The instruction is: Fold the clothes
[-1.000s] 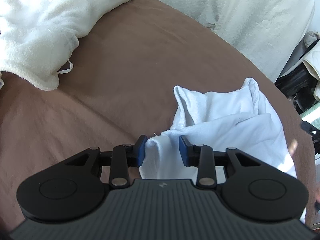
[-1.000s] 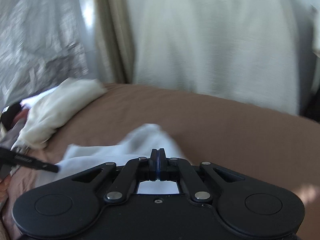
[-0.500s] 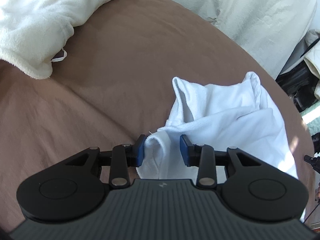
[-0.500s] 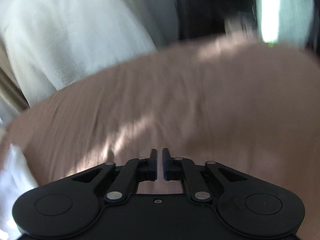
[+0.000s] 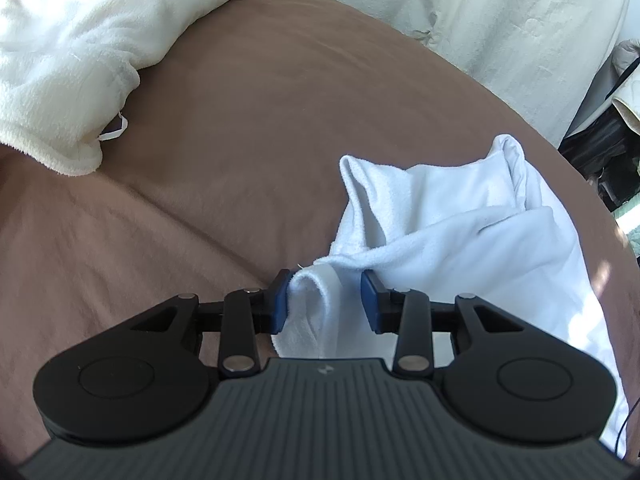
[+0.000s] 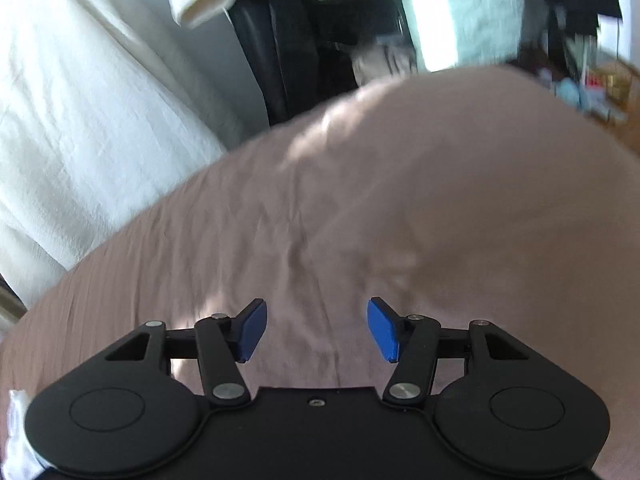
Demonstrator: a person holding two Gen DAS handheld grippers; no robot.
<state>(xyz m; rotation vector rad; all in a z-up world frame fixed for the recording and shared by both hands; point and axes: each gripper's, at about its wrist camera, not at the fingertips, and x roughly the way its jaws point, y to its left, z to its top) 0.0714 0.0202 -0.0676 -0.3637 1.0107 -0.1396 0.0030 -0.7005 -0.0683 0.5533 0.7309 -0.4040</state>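
A crumpled white fleece garment [image 5: 460, 240] lies on the brown bed sheet [image 5: 240, 140] at the right of the left wrist view. My left gripper [image 5: 324, 296] is shut on a thick rolled fold at the garment's near edge, with the blue pads on either side of it. My right gripper [image 6: 316, 328] hangs over bare brown sheet [image 6: 360, 220]. Its jaws are opening, with nothing between them. Only a scrap of the white garment [image 6: 16, 432] shows at the lower left corner of the right wrist view.
A cream fleece blanket [image 5: 72, 48] lies bunched at the far left of the bed. White draped fabric [image 5: 500, 20] hangs behind the bed's far edge. A black chair or bag [image 6: 288, 52] and clutter stand beyond the right edge.
My right gripper has swung right, away from the white garment to bare sheet, and its jaws have gone from shut to wide apart. The left gripper has kept its hold in place.
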